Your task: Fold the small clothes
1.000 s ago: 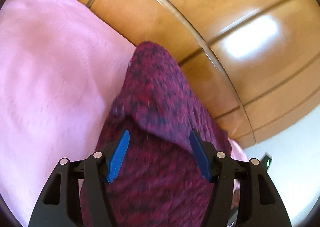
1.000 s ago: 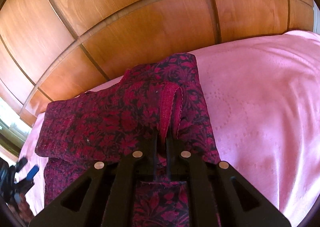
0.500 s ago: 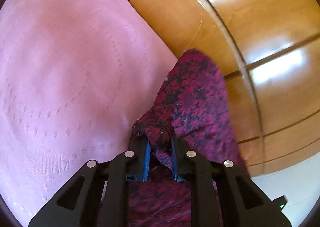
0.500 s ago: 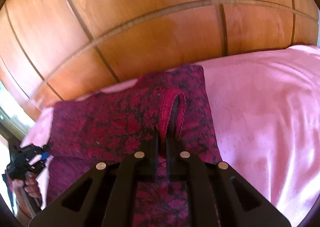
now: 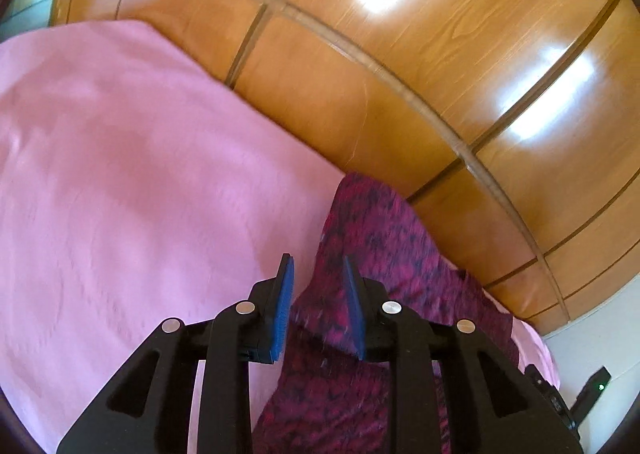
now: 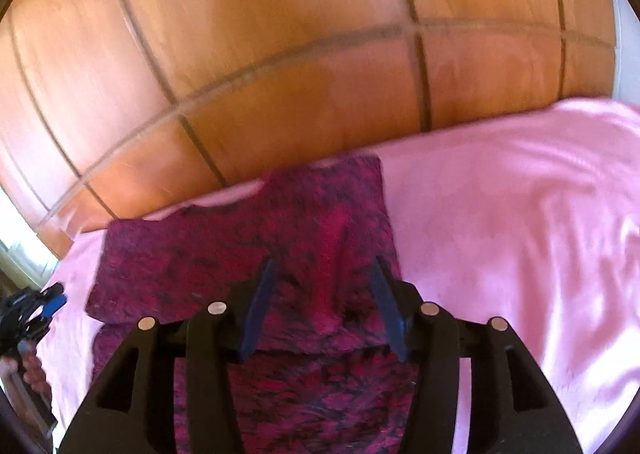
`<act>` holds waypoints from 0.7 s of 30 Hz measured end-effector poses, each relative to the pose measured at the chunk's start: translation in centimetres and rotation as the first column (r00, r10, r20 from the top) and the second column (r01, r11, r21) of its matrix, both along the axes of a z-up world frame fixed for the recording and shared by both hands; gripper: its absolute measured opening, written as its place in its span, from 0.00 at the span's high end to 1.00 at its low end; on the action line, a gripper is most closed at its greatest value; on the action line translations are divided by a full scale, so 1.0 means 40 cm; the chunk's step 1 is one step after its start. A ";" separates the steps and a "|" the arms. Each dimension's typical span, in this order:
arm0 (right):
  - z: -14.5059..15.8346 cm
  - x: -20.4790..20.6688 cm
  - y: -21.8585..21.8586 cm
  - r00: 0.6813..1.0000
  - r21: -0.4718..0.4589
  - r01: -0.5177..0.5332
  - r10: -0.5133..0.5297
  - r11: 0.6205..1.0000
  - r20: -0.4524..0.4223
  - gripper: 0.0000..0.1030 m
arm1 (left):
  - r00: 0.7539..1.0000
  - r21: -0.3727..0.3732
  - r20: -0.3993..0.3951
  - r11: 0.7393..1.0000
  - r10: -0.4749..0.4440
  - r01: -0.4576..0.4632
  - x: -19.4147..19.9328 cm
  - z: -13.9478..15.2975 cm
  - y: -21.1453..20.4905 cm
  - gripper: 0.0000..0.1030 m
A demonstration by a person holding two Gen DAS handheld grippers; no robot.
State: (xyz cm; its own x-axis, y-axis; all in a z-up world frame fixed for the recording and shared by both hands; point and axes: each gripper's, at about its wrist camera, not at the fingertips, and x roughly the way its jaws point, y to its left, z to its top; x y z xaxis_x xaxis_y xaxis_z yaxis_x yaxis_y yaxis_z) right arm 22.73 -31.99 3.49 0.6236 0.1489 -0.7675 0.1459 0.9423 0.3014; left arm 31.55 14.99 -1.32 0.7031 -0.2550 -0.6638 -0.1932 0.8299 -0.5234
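A dark red garment point(image 6: 248, 254) with a black floral print lies folded on a pink bedspread point(image 6: 520, 234), its far edge close to the glossy wooden panelling point(image 6: 300, 73) that rises behind the bed. In the right wrist view the cloth forms a soft rectangle with a doubled upper layer over a longer lower one, and a raised ridge of fabric stands between the blue pads of the right gripper point(image 6: 322, 302). Those jaws have just been opening; they stand moderately wide, with the ridge between them but neither pad pressing on it.

In the left wrist view the left gripper point(image 5: 318, 302) hangs over the garment's point(image 5: 380, 246) edge where it meets the bedspread point(image 5: 140, 193) — its jaws narrow, having just opened a little, with red cloth seen behind the gap and no pad visibly pinching it. The picture is blurred, and whether the right-hand pad brushes the fabric cannot be told.

The bedspread is smooth, faintly quilted and lightly creased, and wide stretches of it lie bare to one side of the garment. The panelling point(image 5: 440, 93) is grooved into large rectangles and throws back bright patches of light. At the left rim of the right wrist view the left gripper point(image 6: 38, 304) shows again, with a hand point(image 6: 24, 366) below it — well apart from the folded cloth.
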 end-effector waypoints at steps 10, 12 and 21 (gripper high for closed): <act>-0.038 0.109 0.155 0.984 -0.051 -0.176 0.174 0.983 -0.049 0.46 | 0.975 0.186 0.026 0.959 -0.222 0.213 0.167 0.017 -0.165 0.77; -0.060 0.130 0.159 0.983 -0.063 -0.176 0.171 0.982 -0.067 0.46 | 0.967 0.212 0.012 0.945 -0.256 0.248 0.201 0.003 -0.200 0.77; -0.150 0.158 0.171 0.977 -0.103 -0.192 0.180 0.976 -0.114 0.43 | 0.980 0.241 -0.141 0.955 -0.143 0.174 0.285 -0.177 -0.190 0.91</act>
